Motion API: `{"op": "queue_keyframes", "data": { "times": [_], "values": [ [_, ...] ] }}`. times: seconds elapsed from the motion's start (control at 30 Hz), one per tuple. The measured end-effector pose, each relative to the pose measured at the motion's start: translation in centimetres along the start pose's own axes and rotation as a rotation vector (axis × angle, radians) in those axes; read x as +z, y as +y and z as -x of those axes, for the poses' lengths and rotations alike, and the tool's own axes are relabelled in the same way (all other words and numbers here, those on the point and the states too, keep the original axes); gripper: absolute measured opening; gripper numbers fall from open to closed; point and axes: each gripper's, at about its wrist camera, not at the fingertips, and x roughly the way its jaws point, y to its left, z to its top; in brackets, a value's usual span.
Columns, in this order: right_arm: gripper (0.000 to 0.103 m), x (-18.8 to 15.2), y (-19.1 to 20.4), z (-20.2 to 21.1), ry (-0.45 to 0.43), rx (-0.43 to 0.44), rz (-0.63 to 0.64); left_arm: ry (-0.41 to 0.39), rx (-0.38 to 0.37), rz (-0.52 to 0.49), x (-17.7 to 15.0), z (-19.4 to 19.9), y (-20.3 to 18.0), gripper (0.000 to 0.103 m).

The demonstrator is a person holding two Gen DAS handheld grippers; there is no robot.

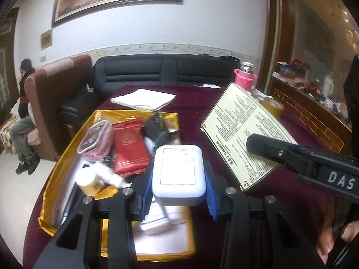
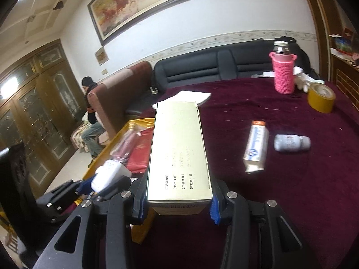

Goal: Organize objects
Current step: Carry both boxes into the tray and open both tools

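My left gripper (image 1: pixel 178 192) is shut on a white rounded box (image 1: pixel 178 174) and holds it over the near end of the gold tray (image 1: pixel 56 179). The tray holds a red packet (image 1: pixel 130 148), a pink pouch (image 1: pixel 95 139), a white bottle (image 1: pixel 88 180) and a black item (image 1: pixel 157 127). My right gripper (image 2: pixel 178 201) is shut on a long pale green box (image 2: pixel 178 150), held above the maroon table beside the tray (image 2: pixel 112 148). That box shows in the left wrist view (image 1: pixel 244 134) too. A small white carton (image 2: pixel 257 146) and a grey bottle (image 2: pixel 291 142) lie on the cloth at right.
A pink-sleeved bottle (image 2: pixel 283 74) and a roll of yellow tape (image 2: pixel 322 97) stand at the far right of the table (image 2: pixel 246 103). White paper (image 1: pixel 143 99) lies at the far edge. A black sofa (image 1: pixel 163 69) and a seated person (image 1: pixel 22 116) are beyond.
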Motion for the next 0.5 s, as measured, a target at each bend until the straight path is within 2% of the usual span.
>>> {"op": "queue_keyframes", "data": {
  "times": [0.27, 0.5],
  "values": [
    [0.046, 1.2, 4.1, -3.9, 0.038, 0.064, 0.013, 0.020, 0.056, 0.097, -0.5, -0.7, 5.4, 0.039],
    [0.047, 2.0, 4.8, -9.7, 0.115, 0.117, -0.089, 0.058, 0.088, 0.148, -1.5, -1.8, 8.6, 0.039]
  ]
}}
